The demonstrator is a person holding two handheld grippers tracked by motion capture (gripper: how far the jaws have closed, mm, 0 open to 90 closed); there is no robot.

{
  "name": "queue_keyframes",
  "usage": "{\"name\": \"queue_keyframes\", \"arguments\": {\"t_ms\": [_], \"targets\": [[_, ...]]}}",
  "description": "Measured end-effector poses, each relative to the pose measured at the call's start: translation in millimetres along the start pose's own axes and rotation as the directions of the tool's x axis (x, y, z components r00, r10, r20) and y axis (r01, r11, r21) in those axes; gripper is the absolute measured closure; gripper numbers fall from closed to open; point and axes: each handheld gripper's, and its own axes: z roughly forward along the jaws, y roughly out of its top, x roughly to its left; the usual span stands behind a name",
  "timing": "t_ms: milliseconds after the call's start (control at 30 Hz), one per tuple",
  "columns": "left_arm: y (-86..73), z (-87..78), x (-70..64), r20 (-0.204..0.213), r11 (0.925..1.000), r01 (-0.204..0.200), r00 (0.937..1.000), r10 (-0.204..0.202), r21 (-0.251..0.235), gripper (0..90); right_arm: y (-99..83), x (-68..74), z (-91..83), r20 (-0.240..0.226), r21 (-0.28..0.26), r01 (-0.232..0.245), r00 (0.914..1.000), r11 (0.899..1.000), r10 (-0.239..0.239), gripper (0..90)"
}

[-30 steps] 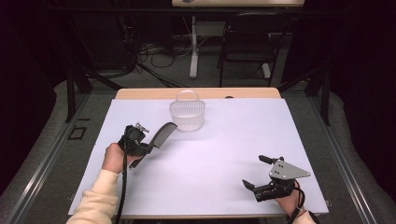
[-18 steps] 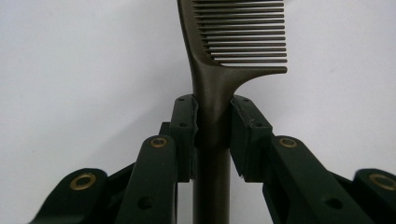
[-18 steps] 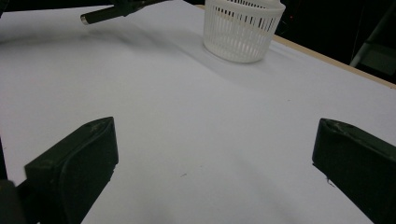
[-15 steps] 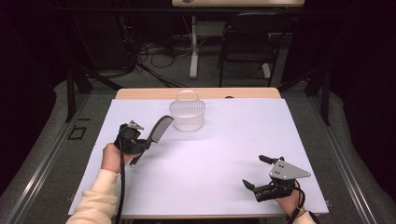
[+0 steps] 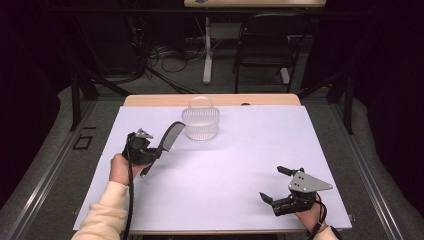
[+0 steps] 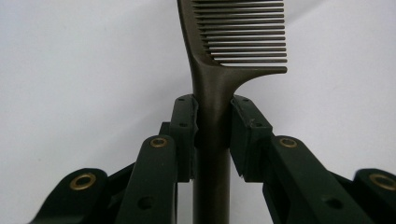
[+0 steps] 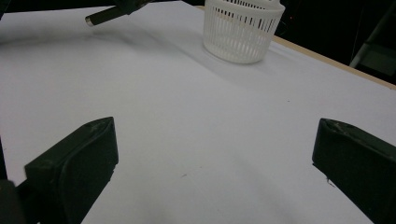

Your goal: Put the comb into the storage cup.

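A dark grey comb [image 5: 169, 138] is clamped by its handle in my left gripper [image 5: 152, 152], held above the white table cover at the left. In the left gripper view both pads press the comb's handle [image 6: 212, 121], and its teeth point to the right at the top. The comb's toothed end reaches toward a white slotted basket [image 5: 201, 121] that stands upright near the table's far edge. My right gripper [image 5: 276, 185] rests low at the front right, open, with nothing between its jaws. In the right gripper view, the basket [image 7: 243, 28] stands far ahead and the comb's handle tip [image 7: 100, 16] shows at the upper left.
A white sheet [image 5: 235, 165] covers the wooden table [image 5: 150, 100]. Beyond the far edge are a dark chair [image 5: 263, 50], a stand post and cables on the floor.
My left gripper has carried the comb up and to the right, toward the basket. The right gripper has stayed in place.
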Motion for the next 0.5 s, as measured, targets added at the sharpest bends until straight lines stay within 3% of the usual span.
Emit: {"name": "queue_keyframes", "arguments": {"t_ms": [500], "targets": [[0.3,-2.9,0.1,-0.018,0.9979,0.003,0.9998,-0.004,-0.064,72.3,0.0,-0.2,-0.4,0.0,0.003,0.004,1.0,1.0,-0.004,0.0]]}}
